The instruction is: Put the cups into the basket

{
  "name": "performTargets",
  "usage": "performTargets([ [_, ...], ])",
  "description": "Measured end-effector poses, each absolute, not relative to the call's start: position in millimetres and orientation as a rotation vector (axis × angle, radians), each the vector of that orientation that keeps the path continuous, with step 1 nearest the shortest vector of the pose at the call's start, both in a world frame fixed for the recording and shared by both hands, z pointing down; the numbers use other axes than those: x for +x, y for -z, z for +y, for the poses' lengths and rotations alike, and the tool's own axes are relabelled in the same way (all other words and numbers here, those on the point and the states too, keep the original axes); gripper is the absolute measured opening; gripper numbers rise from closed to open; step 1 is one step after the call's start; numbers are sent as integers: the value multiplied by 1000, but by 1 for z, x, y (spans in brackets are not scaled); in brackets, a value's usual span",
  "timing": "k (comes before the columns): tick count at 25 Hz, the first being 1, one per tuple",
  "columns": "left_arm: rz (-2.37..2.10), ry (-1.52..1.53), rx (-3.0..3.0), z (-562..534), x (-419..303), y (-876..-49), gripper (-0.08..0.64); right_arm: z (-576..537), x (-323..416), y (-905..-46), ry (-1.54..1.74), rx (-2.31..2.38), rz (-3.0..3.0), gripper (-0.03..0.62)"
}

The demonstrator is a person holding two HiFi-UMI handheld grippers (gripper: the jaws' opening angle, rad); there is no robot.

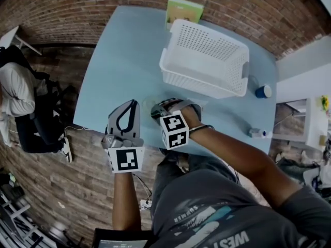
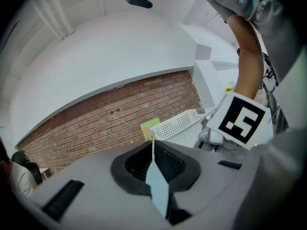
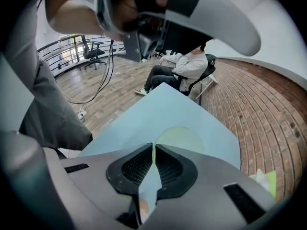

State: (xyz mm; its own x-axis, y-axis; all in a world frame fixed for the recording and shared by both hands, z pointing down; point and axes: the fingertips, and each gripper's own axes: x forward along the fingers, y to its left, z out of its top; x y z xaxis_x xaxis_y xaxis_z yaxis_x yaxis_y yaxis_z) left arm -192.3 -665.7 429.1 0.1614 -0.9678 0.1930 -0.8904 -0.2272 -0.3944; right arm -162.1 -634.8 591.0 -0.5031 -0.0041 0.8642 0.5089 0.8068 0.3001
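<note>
Our right gripper (image 3: pixel 153 146) has its jaws pressed nearly together, pinching the thin rim of one clear cup (image 3: pixel 180 139) near the front edge of the blue table (image 1: pixel 124 61). The cup shows us a round face, so its axis seems to run along the jaws. Our left gripper (image 2: pixel 153 143) is closed on nothing. One white basket (image 1: pixel 204 61) stands well apart, with one blue cup (image 1: pixel 263 91) beside it.

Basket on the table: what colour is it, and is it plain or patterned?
White basket, its walls perforated with small holes; the head view shows it best.
</note>
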Motion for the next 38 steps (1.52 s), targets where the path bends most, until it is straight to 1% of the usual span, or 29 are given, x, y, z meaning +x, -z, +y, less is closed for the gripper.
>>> performTargets([
  [4,1809,575,-2236,-674,-184,-420,9,-651,-149,-561,655,-320,-2028,31],
  [14,1766,511,-2233,-697,-161,-393,9,-692,-133,-446,674,-162,-2162,31],
  [17,1746,494,-2237,-708,-153,-386,8,-707,-127,-427,697,-120,-2168,31],
  [27,1677,451,-2255,-755,-133,-364,2,-782,-97,-411,661,26,-2146,30],
  [38,1621,471,-2300,-822,-114,-371,2,-850,-72,-453,544,22,-2120,31],
])
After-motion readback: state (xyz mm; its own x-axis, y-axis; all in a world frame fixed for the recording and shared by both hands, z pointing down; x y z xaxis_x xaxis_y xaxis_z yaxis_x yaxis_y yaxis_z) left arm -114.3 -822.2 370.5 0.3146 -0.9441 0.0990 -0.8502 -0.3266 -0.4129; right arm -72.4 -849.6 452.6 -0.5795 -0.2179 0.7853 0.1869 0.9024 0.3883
